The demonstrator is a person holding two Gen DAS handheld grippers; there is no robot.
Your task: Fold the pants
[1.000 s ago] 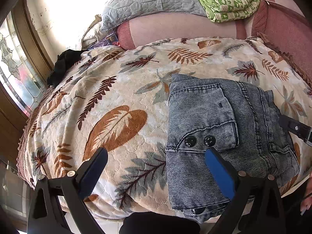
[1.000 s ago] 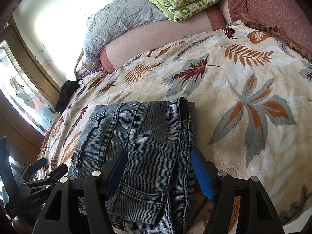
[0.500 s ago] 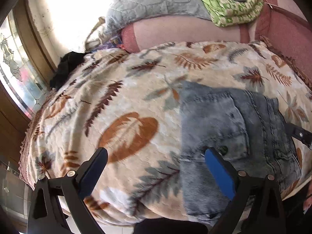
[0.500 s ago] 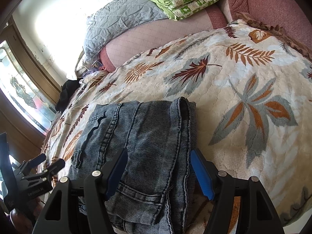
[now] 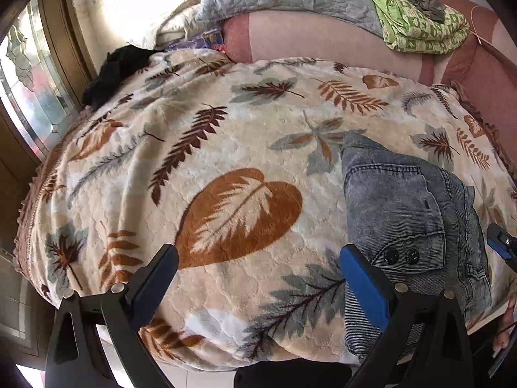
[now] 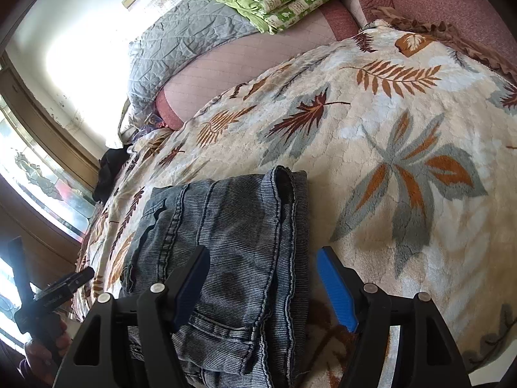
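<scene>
Now, where the pants lie: the pants [image 6: 226,252] sit as a folded denim bundle on the leaf-print blanket [image 5: 226,161] of the bed, near its front edge.
Long axis: in the right wrist view the bundle runs away from the camera, front edge to far hem.
Right claw: the right claw [image 6: 263,283] hangs directly over the near end of the bundle, jaws wide, one pad above the denim and one just past its right edge; nothing is gripped.
Left claw: the left claw [image 5: 258,278] is spread wide and empty, mostly over bare blanket; the pants [image 5: 410,226] lie off to its right.
Nearer hand: the right, by my reading.
Judgement: the fold looks close to finished.
</scene>
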